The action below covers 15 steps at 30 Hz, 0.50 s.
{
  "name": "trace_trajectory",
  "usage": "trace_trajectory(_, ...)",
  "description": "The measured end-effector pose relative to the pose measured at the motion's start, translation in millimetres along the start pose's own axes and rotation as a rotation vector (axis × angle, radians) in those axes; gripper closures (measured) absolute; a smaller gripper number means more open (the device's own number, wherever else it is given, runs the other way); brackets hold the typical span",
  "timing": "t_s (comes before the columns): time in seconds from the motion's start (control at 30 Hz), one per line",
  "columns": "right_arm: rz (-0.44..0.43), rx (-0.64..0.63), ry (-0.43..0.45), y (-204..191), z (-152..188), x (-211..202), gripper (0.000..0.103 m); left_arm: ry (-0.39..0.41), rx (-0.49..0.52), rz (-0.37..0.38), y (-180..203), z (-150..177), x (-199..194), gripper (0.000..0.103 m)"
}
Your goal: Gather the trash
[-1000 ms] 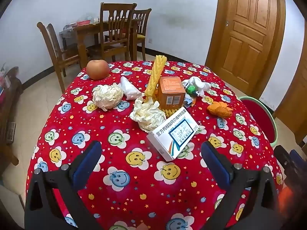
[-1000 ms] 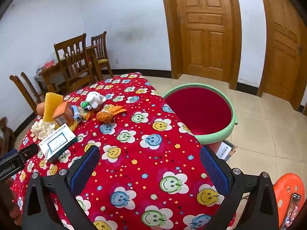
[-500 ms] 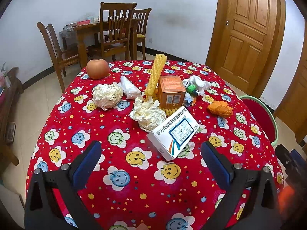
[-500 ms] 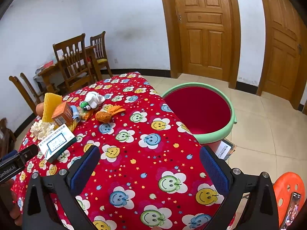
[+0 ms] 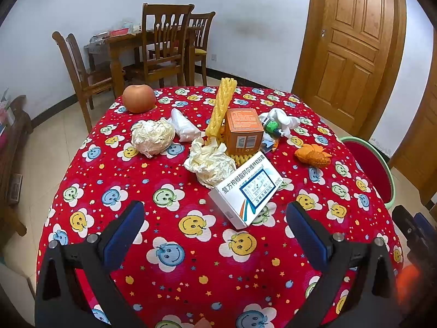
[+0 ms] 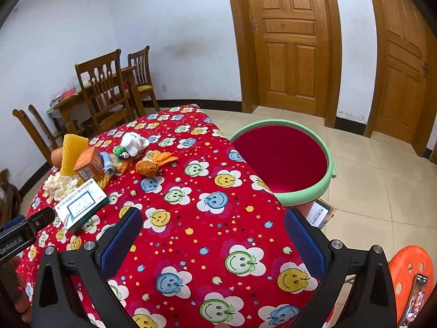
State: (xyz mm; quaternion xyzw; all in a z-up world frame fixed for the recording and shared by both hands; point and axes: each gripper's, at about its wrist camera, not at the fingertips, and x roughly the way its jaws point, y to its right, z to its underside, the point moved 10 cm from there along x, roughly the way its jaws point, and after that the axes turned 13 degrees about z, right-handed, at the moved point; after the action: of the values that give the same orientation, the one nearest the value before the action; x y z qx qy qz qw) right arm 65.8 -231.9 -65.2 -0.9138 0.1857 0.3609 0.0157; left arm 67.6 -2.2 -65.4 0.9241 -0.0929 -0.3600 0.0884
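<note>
Both my tools hang over the near edge of the bench, covered in a red smiley-flower cloth. My left tool is spread wide, nothing between its blue pads. My right tool is likewise wide and holds nothing.

Trash, left wrist view: a white medicine box with blue print lies tilted, nearest my left tool, just ahead of its gap. Touching the box's far end is a crumpled cream paper wad. A second paper wad sits further left, with a white plastic bag scrap just beside it. An orange carton stands upright at the middle, a yellow foam net leaning up beside it. Right of the carton is a white wad with a green piece; further right, apart from it, an orange peel-like scrap. An apple rests at the far left corner, well apart from the heap.

Right wrist view: a round bin, green rim and red inside, stands on the floor just beside the bench's right side. The medicine box lies left of my right tool. An orange stool shows at the lower right corner. Wooden chairs and doors stand behind.
</note>
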Motion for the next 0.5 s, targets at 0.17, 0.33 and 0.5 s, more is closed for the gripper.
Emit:
trace_trajectory(0.17, 0.000, -0.001, -0.002, -0.1, 0.5, 0.5, 0.000, 0.000, 0.000, 0.000, 0.1, 0.0, 0.2, 0.001)
trace_trajectory(0.33, 0.002, 0.001, -0.002, 0.5, -0.5, -1.7, 0.000, 0.001, 0.000, 0.000, 0.0, -0.1, 0.2, 0.001)
trace_trajectory(0.5, 0.001, 0.002, -0.002, 0.6, -0.6, -1.8, 0.000, 0.000, 0.000, 0.001, 0.1, 0.0, 0.2, 0.001)
